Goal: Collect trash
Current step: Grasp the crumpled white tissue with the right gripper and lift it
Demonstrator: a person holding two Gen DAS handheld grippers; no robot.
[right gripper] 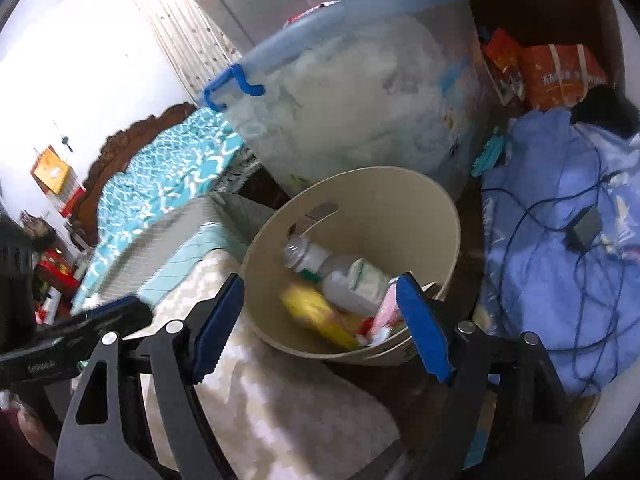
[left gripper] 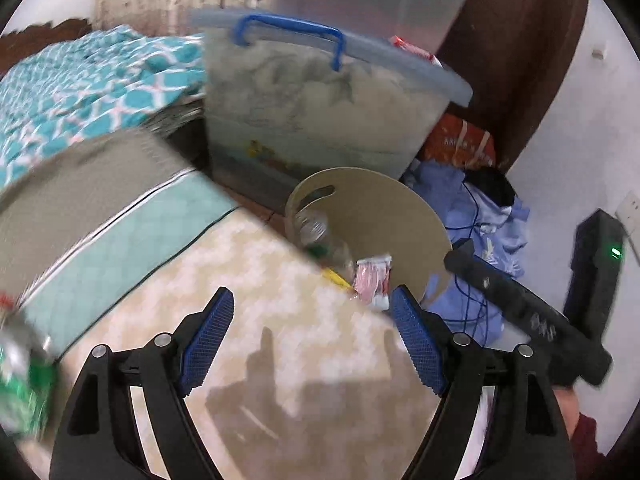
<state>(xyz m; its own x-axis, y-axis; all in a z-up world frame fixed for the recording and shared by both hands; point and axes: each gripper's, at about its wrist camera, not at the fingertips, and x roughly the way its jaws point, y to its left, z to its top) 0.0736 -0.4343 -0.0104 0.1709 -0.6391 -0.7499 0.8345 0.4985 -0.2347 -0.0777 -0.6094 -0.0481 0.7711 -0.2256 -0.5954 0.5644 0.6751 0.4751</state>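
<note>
Straight ahead of both pairs of jaws, and beyond everything else, stands the large translucent plastic storage box with a pale blue rim and blue clip handle [left gripper: 316, 120] [right gripper: 360, 100], its frosted walls blurred. Beneath the jaws spreads the cream-and-beige patterned bed cover [left gripper: 256, 320] [right gripper: 280, 412], with a teal quilted blanket [left gripper: 100, 72] farther off to the left. To the right of the jaws lies a crumpled light blue cloth with a dark cable across it [left gripper: 480, 232] [right gripper: 560, 260].

Just past the right gripper's [right gripper: 320, 328] fingertips sits the round beige waste bin with a slot handle [right gripper: 400, 200] [left gripper: 372, 204], its mouth tilted toward the cameras. Inside it lie a clear plastic bottle [right gripper: 320, 260] [left gripper: 320, 236], a yellow packet [right gripper: 316, 312] and a pink-and-white wrapper [right gripper: 386, 316] [left gripper: 374, 280].

Both grippers stand wide open with nothing between their blue pads. The left gripper [left gripper: 312, 336] hovers above the bed cover, the bin just beyond its right fingertip. At the left edge of the left wrist view, a blurred green-and-white crumpled wrapper [left gripper: 20, 392] lies well to the left of those jaws.
</note>
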